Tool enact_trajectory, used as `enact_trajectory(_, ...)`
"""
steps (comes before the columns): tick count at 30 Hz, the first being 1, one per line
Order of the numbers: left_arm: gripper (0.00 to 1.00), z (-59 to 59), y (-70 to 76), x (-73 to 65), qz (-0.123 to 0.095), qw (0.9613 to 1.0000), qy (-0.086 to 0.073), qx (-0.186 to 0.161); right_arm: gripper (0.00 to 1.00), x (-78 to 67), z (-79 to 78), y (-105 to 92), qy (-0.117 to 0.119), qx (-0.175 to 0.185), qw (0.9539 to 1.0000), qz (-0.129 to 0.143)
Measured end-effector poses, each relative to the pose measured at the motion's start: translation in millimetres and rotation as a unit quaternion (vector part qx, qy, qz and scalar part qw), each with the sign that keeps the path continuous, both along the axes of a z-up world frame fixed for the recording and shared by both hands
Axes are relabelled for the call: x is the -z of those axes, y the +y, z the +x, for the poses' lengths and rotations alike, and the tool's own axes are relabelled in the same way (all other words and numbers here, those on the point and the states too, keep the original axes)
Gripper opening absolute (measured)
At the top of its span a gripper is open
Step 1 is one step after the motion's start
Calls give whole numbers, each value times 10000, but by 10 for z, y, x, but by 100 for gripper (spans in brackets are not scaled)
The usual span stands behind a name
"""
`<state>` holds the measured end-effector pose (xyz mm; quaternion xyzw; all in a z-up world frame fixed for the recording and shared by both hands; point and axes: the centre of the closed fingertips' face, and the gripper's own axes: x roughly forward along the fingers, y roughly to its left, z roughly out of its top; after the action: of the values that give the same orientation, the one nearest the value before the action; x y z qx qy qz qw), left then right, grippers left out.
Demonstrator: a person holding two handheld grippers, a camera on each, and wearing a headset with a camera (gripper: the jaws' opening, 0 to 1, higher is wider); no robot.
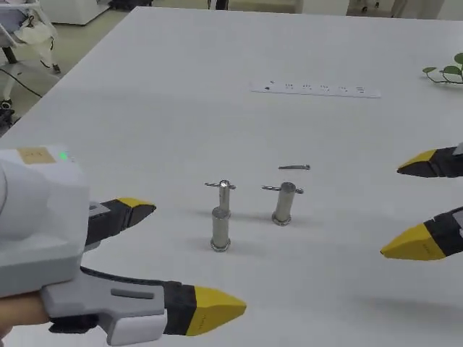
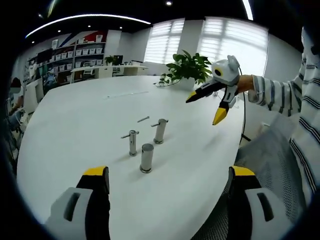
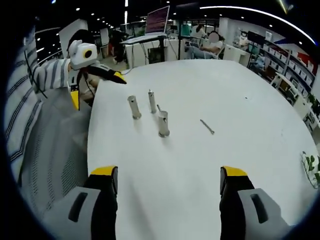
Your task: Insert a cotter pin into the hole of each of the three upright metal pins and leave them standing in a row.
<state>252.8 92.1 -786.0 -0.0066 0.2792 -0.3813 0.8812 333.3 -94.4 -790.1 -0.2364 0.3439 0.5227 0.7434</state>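
Left gripper [image 1: 177, 258] left of bare metal pin [image 1: 221, 230], fingers apart, empty. Bare metal pin upright on table [image 1: 145, 108]. Just behind it, rear metal pin [image 1: 223, 189] with cotter through hole; right of it, right metal pin [image 1: 283, 202], likewise fitted. Loose cotter pin [image 1: 294, 168] flat behind-right. Right gripper [image 1: 410, 204] far right, fingers apart, empty

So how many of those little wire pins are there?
3. The first cotter pin goes through the rear left metal pin; the second cotter pin through the right metal pin; the loose cotter pin lies on the table behind them.
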Motion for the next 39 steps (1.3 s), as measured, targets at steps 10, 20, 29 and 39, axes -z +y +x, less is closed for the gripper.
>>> enact_trajectory(10, 99, 28, 88, 13, -52, 9998, 9, -187, 83, 71, 197, 129, 157, -356, 9982, -462)
enact_trajectory(20, 97, 1, 116, 80, -118, 9995, 160, -251, 79, 116, 430, 213, 233, -526, 9955, -746)
enact_trajectory(29, 96, 17, 125, 79, -173, 9991, 176, -355, 77, 73, 741, 348, 111, -729, 9929, -935)
enact_trajectory(39, 95, 105, 107, 51, -325, 9979, 124, -537, 76, 227, 899, 499, 349, -857, 9899, -1077)
